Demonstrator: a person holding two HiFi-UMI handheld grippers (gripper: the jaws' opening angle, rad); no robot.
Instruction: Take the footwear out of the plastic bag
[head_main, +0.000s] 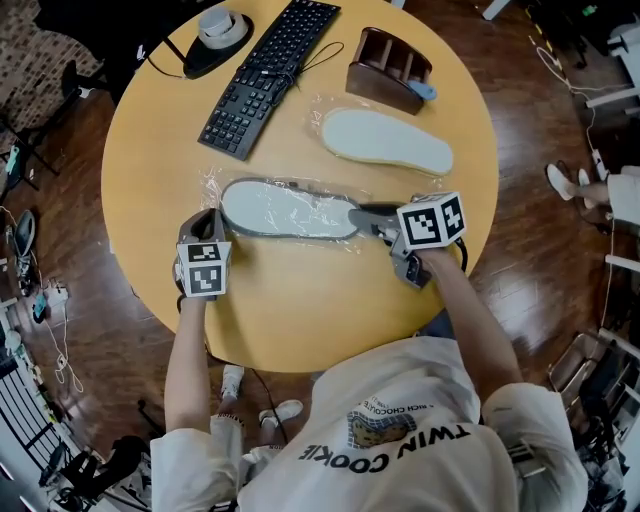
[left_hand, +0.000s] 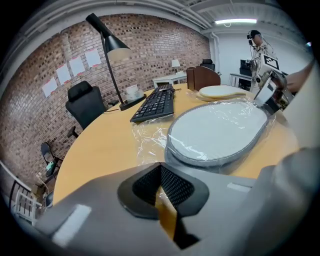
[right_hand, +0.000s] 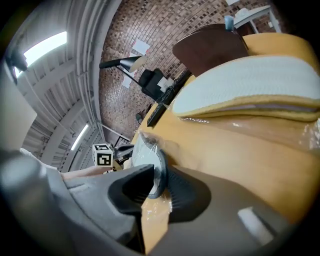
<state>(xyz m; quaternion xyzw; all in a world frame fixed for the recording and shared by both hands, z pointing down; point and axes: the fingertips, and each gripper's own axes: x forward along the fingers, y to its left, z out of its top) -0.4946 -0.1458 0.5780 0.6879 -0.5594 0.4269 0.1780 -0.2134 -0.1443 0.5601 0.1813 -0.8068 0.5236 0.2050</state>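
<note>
My right hand-held gripper (head_main: 380, 224) is clamped on the right end of the grey slipper (head_main: 285, 208), film and all. The left hand-held gripper (head_main: 205, 228) seems pinched shut on the plastic bag (head_main: 213, 183) at its opposite edge on the tabletop (head_main: 300, 300), so pulling could drag the bag along or tear it. The only legible writing is "TWIN COOKIE" on the person's shirt (head_main: 400, 440).

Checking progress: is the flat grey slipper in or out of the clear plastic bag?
In: the shiny clear plastic bag covers the flat grey slipper.
</note>
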